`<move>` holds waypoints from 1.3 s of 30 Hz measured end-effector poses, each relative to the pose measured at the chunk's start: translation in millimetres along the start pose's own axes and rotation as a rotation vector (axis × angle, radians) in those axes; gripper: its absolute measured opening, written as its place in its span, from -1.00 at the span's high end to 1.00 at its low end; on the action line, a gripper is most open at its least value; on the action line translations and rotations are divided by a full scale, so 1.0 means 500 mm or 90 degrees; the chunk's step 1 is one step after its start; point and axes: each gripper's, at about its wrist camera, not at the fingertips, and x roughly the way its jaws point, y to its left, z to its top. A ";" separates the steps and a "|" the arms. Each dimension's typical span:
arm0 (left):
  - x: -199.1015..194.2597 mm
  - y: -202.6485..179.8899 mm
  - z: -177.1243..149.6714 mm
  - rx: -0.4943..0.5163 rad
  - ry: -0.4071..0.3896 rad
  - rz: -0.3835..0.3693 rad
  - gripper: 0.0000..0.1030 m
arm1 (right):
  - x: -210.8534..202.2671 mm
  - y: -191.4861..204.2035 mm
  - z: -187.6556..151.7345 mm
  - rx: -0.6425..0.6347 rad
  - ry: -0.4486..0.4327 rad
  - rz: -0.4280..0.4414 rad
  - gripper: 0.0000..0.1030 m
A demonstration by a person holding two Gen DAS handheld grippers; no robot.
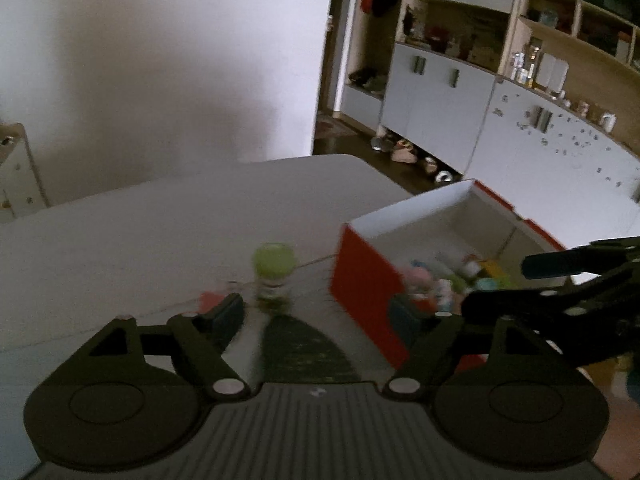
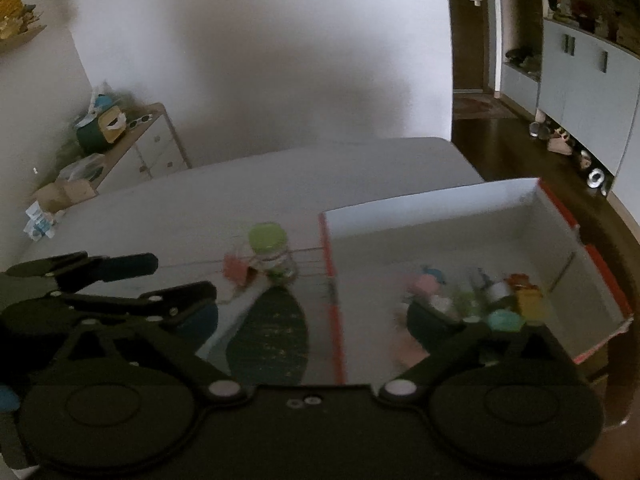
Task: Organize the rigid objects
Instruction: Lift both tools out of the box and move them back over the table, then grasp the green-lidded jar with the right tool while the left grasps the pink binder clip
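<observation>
Sorting looks partly done: small items lie in the red box (image 2: 576, 236) at the table's (image 2: 168, 216) right edge, both grippers (image 1: 316, 312) (image 2: 316, 312) gape empty, and the green-capped jar (image 2: 272, 256) (outside, just left) needs grasping next.

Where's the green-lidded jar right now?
The jar stands on the table, outside the red box and just left of its near corner in both wrist views, with a small pink item against its left side.
</observation>
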 end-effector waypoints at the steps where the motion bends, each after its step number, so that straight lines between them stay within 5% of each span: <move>1: 0.000 0.011 -0.003 -0.004 -0.002 0.005 -0.57 | 0.005 0.010 0.001 -0.001 0.000 0.003 -0.99; 13: 0.047 0.131 -0.041 -0.048 -0.004 0.038 -0.57 | 0.086 0.101 0.032 0.017 0.011 -0.003 -0.99; 26: 0.145 0.179 -0.074 -0.018 0.005 0.038 -0.58 | 0.211 0.156 0.044 0.005 0.050 -0.024 -0.94; 39: 0.235 0.196 -0.080 -0.009 0.028 0.026 -0.57 | 0.308 0.148 0.060 0.007 0.080 -0.039 -0.46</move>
